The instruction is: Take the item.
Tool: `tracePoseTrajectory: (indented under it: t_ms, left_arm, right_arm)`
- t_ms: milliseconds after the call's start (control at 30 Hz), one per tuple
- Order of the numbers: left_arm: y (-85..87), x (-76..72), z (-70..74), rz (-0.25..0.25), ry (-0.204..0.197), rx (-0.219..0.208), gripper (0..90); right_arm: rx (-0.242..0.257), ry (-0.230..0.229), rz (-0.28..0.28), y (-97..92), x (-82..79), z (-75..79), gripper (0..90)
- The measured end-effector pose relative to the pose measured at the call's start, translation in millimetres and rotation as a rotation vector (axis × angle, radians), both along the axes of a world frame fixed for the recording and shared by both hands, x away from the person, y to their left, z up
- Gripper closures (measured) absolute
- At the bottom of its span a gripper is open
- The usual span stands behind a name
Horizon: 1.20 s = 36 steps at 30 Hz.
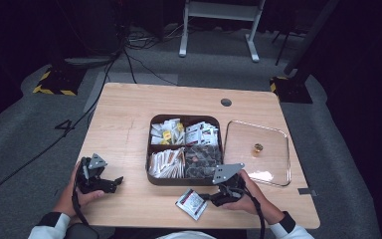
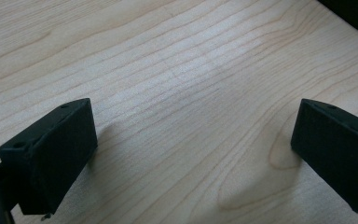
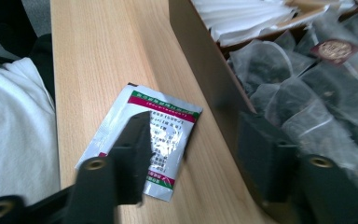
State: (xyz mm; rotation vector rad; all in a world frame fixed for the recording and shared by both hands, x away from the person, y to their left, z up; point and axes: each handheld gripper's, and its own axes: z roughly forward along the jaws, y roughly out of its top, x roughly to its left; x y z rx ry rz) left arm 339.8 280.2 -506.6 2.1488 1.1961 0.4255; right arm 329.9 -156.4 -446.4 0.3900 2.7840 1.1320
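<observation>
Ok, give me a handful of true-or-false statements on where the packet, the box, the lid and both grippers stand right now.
1. The silver foil packet with the red and green label lies flat on the light wooden table, in front of the dark brown compartment box. True.
2. The right gripper is clamped on the packet. False: its jaws stand apart, and the packet lies free on the table.
3. The clear glass lid with the gold knob covers the box. False: it lies on the table to the right of the box.
4. The left gripper is open over bare wood. True.
5. The box is empty. False: its compartments hold sachets and tea bags.
</observation>
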Motion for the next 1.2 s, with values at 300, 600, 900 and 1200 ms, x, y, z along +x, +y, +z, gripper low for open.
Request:
tracePoseTrajectory:
  t_ms: [300, 600, 900, 1200]
  left_arm:
    - [0.0, 0.0, 0.0, -0.001, 0.000, 0.000, 0.5]
    - [0.0, 0.1, 0.0, -0.001, 0.000, 0.000, 0.5]
    - [0.1, 0.1, 0.0, -0.001, 0.000, 0.000, 0.5]
    - [0.2, 0.2, 0.1, -0.003, -0.001, 0.002, 0.4]
  right_arm:
    - [0.050, -0.055, -0.013, -18.8, 1.3, 17.4, 35.1]
    - [0.072, -0.118, -0.104, -41.5, 12.8, 29.2, 31.8]
    - [0.094, -0.172, -0.228, -68.7, 29.1, 33.5, 31.6]
    - [0.056, -0.203, -0.333, -86.8, 43.7, 30.5, 30.3]
